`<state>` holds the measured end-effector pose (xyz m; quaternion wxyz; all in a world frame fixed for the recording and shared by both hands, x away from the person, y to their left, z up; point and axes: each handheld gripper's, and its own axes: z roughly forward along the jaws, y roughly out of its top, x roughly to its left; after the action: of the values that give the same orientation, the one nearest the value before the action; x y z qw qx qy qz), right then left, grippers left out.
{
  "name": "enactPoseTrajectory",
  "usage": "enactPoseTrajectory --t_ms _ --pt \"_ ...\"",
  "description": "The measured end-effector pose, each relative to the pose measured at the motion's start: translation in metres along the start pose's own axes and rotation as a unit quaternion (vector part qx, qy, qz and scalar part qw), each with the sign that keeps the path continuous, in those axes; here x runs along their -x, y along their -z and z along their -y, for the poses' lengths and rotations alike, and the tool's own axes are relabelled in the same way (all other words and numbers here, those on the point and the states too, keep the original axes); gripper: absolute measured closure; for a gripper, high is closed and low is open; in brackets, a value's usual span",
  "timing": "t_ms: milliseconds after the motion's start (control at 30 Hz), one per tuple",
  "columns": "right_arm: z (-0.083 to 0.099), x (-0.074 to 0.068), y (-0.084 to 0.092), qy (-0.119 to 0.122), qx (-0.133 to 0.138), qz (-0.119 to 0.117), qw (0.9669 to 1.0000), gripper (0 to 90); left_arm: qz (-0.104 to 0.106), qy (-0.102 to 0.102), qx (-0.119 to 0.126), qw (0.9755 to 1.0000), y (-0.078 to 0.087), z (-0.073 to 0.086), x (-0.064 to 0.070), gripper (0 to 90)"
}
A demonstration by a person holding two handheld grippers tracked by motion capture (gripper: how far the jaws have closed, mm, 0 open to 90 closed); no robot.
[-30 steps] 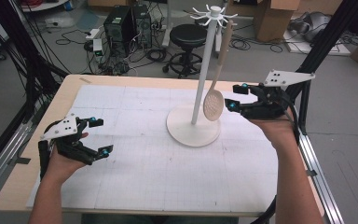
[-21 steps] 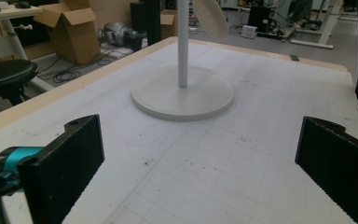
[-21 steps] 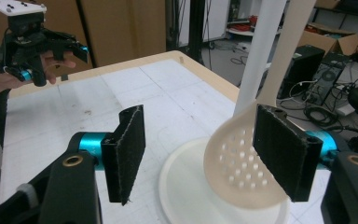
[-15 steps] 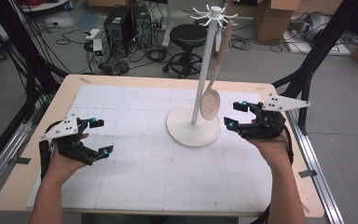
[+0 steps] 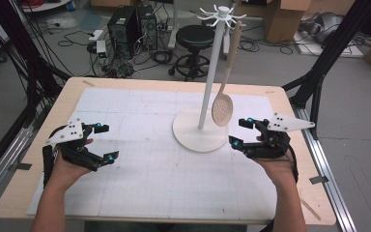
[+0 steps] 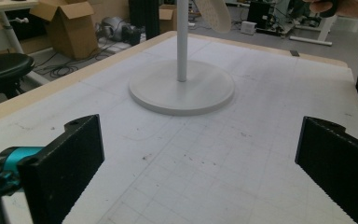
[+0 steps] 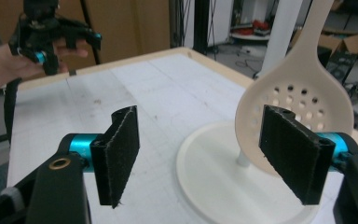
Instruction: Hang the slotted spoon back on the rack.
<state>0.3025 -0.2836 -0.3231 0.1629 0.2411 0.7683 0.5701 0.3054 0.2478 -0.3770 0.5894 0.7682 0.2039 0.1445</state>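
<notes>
1. Black-jawed and spread wide, our left gripper [image 5: 104, 142] hovers low over the gridded mat [image 5: 140, 169] with nothing between its jaws; in the left gripper view both pads stand far apart above bare mat [image 6: 205, 154].
2. Ahead of that gripper we see the white rack [image 5: 207, 96], its round base [image 6: 182, 88] flat on the mat and well apart from the jaws.
3. From a hook at the rack's top hangs the slotted spoon [image 5: 222, 106], bowl downward, just beside the pole.
4. Just right of the base, our right gripper [image 5: 241, 133] has been opening its jaws, and they now stand released, gripping nothing.
5. In the right gripper view we see the spoon's bowl [image 7: 298, 100] beyond the right-hand jaw, partly hidden by it; whether they touch, we cannot tell.
</notes>
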Motion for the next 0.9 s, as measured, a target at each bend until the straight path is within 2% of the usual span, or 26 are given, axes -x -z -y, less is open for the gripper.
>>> enactPoseTrajectory --t_ms 100,300,500,667,900 --pt "0.007 0.001 -0.001 -0.006 0.008 -0.003 1.0000 25.8 0.001 0.002 0.002 1.0000 -0.001 0.000 0.000 1.7" --pt "0.017 0.001 -0.006 -0.013 -0.004 -0.003 0.9999 20.3 0.004 0.006 0.010 0.9999 -0.001 0.000 -0.002 1.7" --pt "0.029 0.007 -0.007 -0.022 -0.005 -0.001 0.9997 17.3 0.005 0.008 0.005 0.9999 -0.004 0.002 -0.003 1.7" --pt "0.034 0.010 -0.010 -0.026 -0.005 0.007 0.9996 16.3 0.006 0.007 0.004 0.9999 -0.005 0.002 -0.003 1.7" --pt "0.033 0.007 -0.011 -0.025 -0.005 0.008 0.9996 16.3 0.009 0.007 0.001 0.9999 -0.006 0.002 -0.003 1.7"
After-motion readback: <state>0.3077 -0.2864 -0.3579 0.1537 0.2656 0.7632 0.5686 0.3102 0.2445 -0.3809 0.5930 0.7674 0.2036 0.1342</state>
